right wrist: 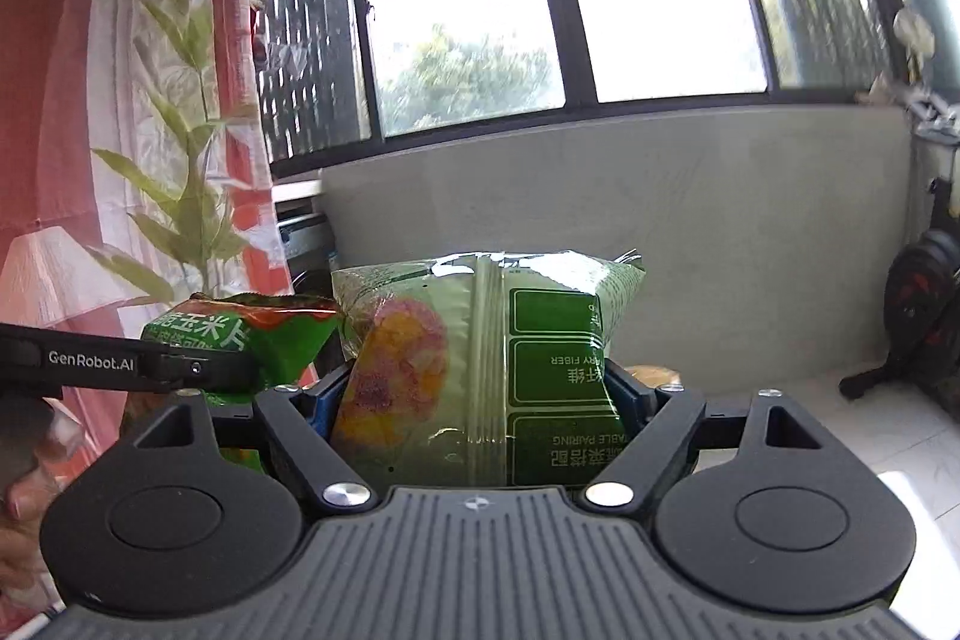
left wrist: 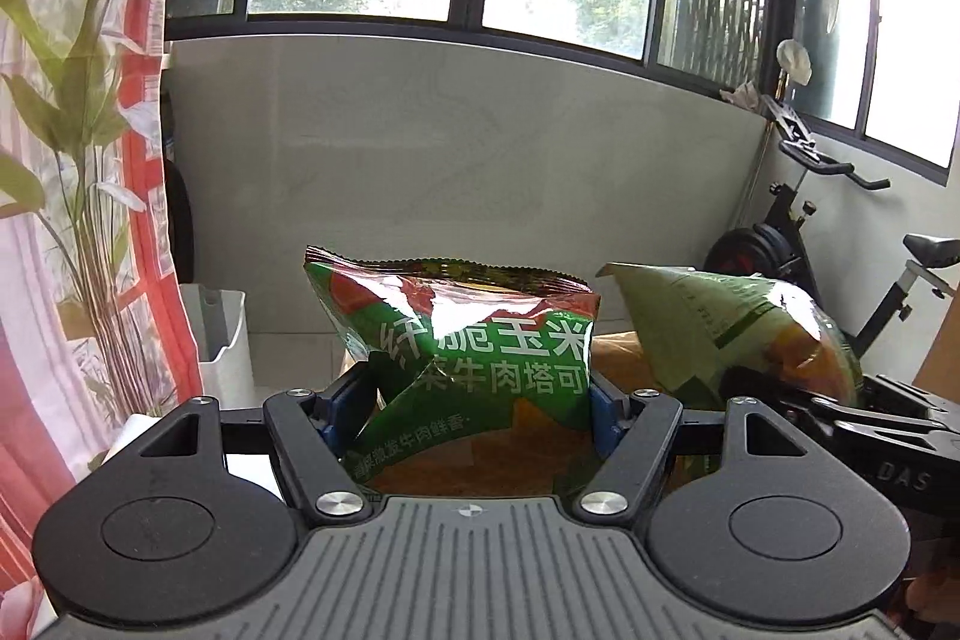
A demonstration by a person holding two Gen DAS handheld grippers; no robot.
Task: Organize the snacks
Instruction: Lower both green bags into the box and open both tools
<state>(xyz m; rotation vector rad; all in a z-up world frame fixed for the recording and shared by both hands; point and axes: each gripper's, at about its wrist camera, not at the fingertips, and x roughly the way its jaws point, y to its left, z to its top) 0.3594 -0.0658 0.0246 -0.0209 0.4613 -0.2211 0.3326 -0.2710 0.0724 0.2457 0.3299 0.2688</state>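
Note:
My left gripper [left wrist: 474,400] is shut on a dark green corn chip bag [left wrist: 462,340] with white Chinese lettering and holds it upright in the air. My right gripper [right wrist: 477,400] is shut on a pale green snack bag [right wrist: 480,358], its back panel toward the camera. The pale green bag also shows at the right in the left wrist view [left wrist: 732,334]. The dark green bag shows at the left in the right wrist view [right wrist: 252,334], with the left gripper's black body [right wrist: 120,364] in front of it. Both bags are held side by side.
A grey wall [left wrist: 456,148] runs below barred windows ahead. A patterned curtain [left wrist: 78,160] hangs at the left, with a white bin [left wrist: 222,340] beside it. An exercise bike [left wrist: 840,256] stands at the right. Laundry hangs above.

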